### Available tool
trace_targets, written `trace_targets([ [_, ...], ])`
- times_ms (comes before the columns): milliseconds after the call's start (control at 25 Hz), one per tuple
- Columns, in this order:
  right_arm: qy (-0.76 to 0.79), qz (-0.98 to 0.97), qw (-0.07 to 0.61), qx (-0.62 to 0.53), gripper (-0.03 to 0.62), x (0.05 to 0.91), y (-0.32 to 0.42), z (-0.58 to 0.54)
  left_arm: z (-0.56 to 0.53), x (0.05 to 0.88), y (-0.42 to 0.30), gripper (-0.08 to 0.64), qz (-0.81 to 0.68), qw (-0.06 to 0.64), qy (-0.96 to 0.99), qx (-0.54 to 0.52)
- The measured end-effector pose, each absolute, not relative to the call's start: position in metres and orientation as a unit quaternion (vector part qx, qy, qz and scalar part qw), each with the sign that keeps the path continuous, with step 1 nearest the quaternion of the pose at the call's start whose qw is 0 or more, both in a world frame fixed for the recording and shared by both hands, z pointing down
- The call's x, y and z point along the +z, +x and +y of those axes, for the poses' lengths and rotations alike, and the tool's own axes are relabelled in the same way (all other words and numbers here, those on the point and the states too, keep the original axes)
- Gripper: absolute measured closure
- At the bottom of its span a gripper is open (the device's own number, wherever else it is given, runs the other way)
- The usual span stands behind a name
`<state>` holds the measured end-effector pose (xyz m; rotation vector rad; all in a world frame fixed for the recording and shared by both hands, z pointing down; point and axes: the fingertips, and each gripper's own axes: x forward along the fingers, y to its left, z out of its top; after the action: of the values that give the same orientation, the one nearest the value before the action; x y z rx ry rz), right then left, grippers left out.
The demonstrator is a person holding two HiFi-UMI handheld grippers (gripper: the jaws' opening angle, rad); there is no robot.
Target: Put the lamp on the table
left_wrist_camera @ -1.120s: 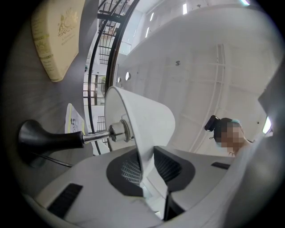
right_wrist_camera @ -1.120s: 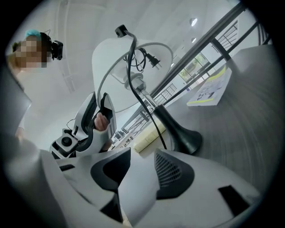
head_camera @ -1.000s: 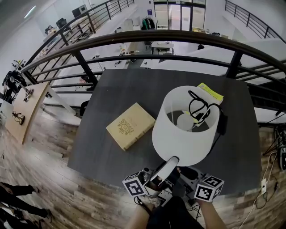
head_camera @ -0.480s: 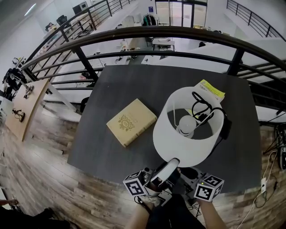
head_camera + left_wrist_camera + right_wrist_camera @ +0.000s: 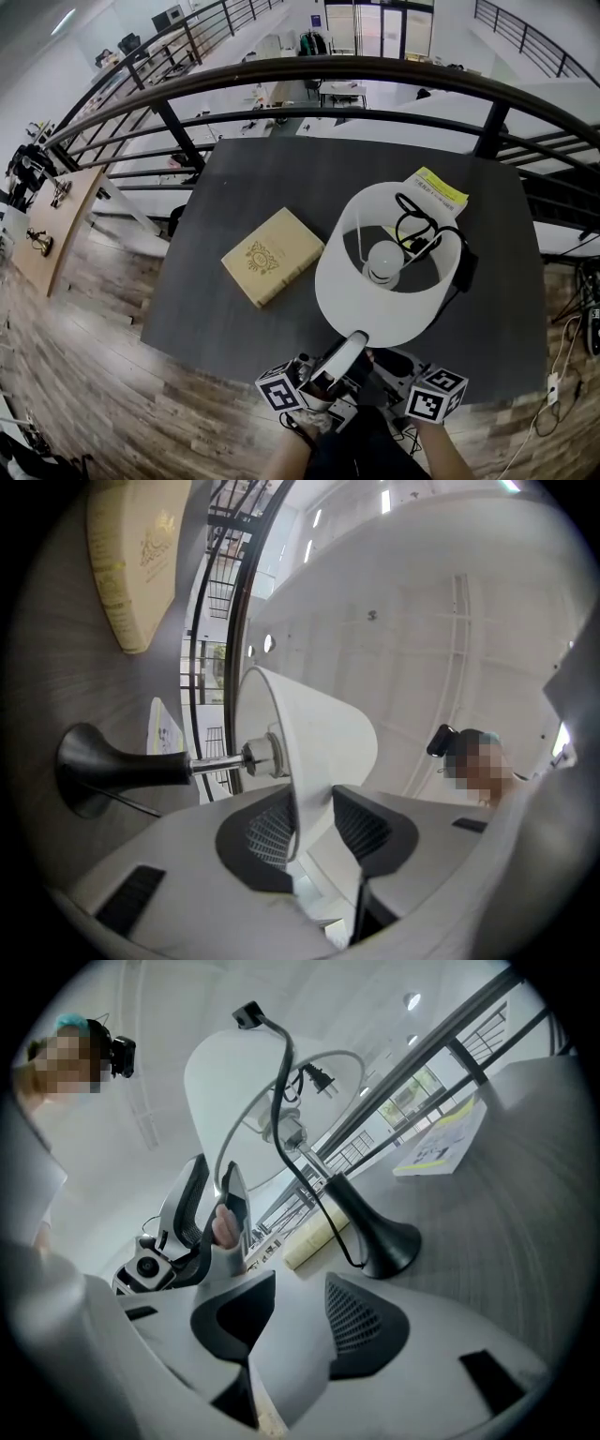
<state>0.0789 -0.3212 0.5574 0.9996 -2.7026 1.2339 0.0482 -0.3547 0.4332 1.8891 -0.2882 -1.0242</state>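
The lamp stands on the dark table (image 5: 281, 178), its white shade (image 5: 375, 309) seen from above with the bulb (image 5: 382, 258) and a coiled black cord (image 5: 412, 230) inside. Its black base (image 5: 94, 766) rests on the tabletop. My left gripper (image 5: 309, 813) straddles the near rim of the shade (image 5: 319, 742). Its jaws have just been opening, and a gap shows on one side of the rim. My right gripper (image 5: 291, 1307) stays low at the table's near edge, jaws apart, short of the base (image 5: 384, 1237). Its marker cube (image 5: 436, 394) shows below the shade.
A tan book (image 5: 272, 258) lies on the table left of the lamp. A yellow booklet (image 5: 436, 190) lies behind it. A dark railing (image 5: 375, 70) runs along the far side, with a drop to a lower floor beyond. Wooden floor borders the near edge.
The shade has shifted slightly to the left in the head view, so the bulb sits nearer its middle. Both grippers stay in place at the near edge.
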Motion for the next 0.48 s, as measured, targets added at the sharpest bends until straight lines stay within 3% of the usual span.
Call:
trace_targets([
  [120, 0.317, -0.862, 0.007, 0.395, 0.436, 0.558, 0.08, -0.317, -0.353, 0.439, 0.046, 0.342, -0.133, 0.485, 0.753, -0.425],
  [480, 0.324, -0.863, 0.013, 0.387, 0.436, 0.556, 0.085, -0.315, -0.348, 0.457, 0.041, 0.334, -0.175, 0.504, 0.741, -0.407],
])
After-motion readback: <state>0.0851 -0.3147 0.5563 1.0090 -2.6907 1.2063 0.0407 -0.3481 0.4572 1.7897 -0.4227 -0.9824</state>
